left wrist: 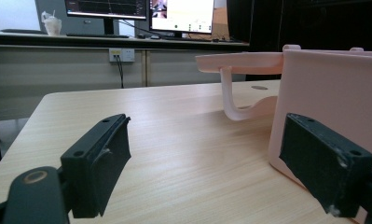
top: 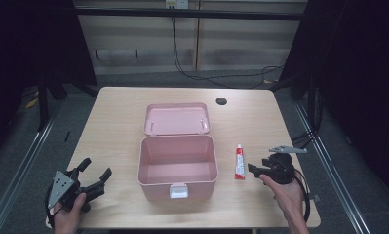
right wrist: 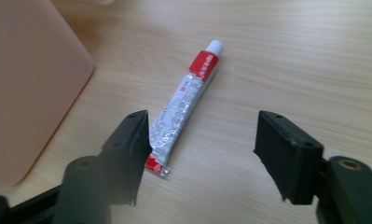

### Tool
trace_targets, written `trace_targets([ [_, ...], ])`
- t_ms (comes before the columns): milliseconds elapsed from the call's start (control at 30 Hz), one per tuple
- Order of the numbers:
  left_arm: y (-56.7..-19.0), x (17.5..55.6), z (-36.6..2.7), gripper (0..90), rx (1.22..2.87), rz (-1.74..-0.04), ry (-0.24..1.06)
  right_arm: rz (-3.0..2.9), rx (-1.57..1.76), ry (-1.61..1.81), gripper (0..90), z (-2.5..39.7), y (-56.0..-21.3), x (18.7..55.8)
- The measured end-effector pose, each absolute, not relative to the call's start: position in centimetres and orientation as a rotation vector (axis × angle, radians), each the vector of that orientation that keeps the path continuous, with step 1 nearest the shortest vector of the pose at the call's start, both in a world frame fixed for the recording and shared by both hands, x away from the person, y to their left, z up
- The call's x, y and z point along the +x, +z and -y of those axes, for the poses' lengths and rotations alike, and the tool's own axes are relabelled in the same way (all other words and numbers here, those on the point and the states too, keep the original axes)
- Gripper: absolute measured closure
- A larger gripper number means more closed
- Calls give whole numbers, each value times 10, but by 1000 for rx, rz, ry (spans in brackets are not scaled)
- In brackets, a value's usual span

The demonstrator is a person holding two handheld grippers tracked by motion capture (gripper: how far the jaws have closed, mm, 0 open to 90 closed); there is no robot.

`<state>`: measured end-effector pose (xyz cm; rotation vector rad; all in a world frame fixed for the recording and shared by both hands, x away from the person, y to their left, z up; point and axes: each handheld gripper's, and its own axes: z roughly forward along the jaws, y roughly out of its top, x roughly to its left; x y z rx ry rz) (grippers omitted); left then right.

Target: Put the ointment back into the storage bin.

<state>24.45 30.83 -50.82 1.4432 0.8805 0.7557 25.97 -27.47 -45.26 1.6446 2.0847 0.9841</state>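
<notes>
A pink box (top: 177, 168) stands open and empty at the table's middle, its lid (top: 177, 118) laid flat behind it. A small white and red tube (top: 240, 162) lies on the wood just right of the box. My right gripper (top: 253, 169) rests open right beside the tube; in the right gripper view the tube (right wrist: 185, 106) lies just ahead of the left jaw, inside the gap. My left gripper (top: 95, 174) sits open near the front left, holding nothing; the box wall (left wrist: 328, 102) and lid (left wrist: 242, 63) stand to its right.
The wooden table (top: 119, 122) has a round cable hole (top: 221, 101) at the back right. Cables (top: 216, 75) run over the floor behind. Monitors (left wrist: 179, 14) stand on a bench in the left gripper view.
</notes>
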Motion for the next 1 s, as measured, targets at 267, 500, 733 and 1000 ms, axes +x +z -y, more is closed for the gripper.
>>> trace_targets([
  [267, -508, 245, -309, 158, 1439, -878, 749, -2179, 1749, 905, 366, 262, -442, 283],
  [500, -508, 244, -309, 158, 1442, -874, 749, -2219, 1897, 822, 436, 252, -440, 303],
  [733, -508, 244, -309, 158, 1440, -873, 746, -2237, 2035, 797, 468, 246, -433, 325],
  [1000, -509, 244, -309, 158, 1435, -876, 739, -2266, 2129, 608, 527, 242, -437, 347],
])
